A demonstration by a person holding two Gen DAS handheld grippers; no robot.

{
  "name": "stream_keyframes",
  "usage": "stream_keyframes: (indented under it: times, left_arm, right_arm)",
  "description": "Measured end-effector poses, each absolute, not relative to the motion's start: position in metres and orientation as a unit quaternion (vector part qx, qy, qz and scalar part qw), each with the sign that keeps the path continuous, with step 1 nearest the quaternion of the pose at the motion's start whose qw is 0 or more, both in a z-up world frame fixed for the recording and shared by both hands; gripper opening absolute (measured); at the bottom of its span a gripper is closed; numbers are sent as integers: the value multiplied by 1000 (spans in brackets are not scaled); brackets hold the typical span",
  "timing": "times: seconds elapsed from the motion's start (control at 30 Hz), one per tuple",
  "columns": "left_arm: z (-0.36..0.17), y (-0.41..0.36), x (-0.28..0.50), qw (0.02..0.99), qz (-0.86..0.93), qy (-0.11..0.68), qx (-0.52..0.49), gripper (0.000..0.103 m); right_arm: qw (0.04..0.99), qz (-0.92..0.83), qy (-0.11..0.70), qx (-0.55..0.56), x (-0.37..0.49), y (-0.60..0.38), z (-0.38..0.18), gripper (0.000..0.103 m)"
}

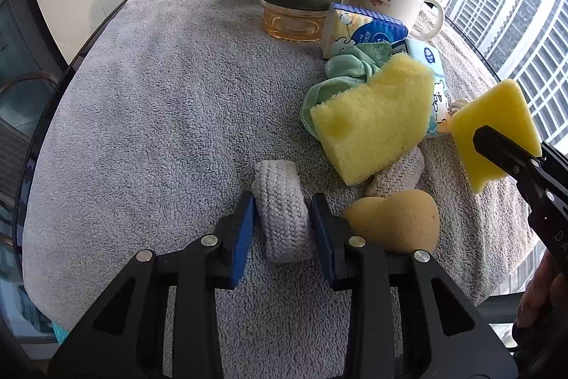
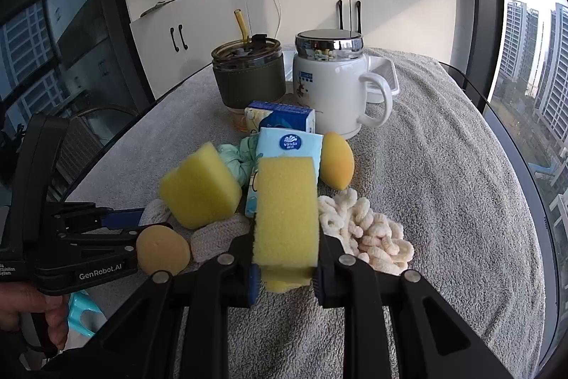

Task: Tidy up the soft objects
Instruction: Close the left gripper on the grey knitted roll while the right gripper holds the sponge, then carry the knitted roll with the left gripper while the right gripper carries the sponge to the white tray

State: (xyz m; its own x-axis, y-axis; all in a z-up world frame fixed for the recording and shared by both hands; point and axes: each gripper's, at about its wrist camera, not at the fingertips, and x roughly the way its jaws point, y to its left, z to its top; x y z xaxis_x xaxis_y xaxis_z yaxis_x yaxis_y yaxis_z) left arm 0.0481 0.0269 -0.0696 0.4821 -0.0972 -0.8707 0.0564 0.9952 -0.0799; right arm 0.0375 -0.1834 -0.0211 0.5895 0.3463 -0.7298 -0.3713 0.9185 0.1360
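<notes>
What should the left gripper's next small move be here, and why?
Probably a short lift. The left gripper has its blue pads against both sides of the grey woven band, which lies on the grey towel beside the tan sponge. The right gripper already holds a yellow sponge, so lifting would free the band from the pile.
</notes>
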Motion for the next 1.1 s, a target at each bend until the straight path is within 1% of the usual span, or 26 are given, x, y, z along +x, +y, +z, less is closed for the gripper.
stream_keyframes:
  times: [0.13, 0.23, 0.5, 0.77, 1.1]
  left_arm:
    - [-69, 26, 46, 860, -44, 509, -15, 23]
    - [-67, 28, 45, 860, -41, 507, -24, 22]
    - [-51, 21, 34, 880, -36, 474, 10, 22]
    - [-45, 26, 23, 884, -44, 466, -4, 22]
    - [-37, 34, 37, 887, -66, 457, -20, 22]
  right_arm:
    - [893, 204, 402, -12, 37, -184, -20, 25]
    - [894, 202, 400, -9, 38, -187, -21, 24]
    - [898, 195, 395, 0, 38, -197, -19, 25]
    - [902, 189, 388, -4, 36, -198, -15, 25]
    - [902, 186, 390, -8, 38, -199, -6, 24]
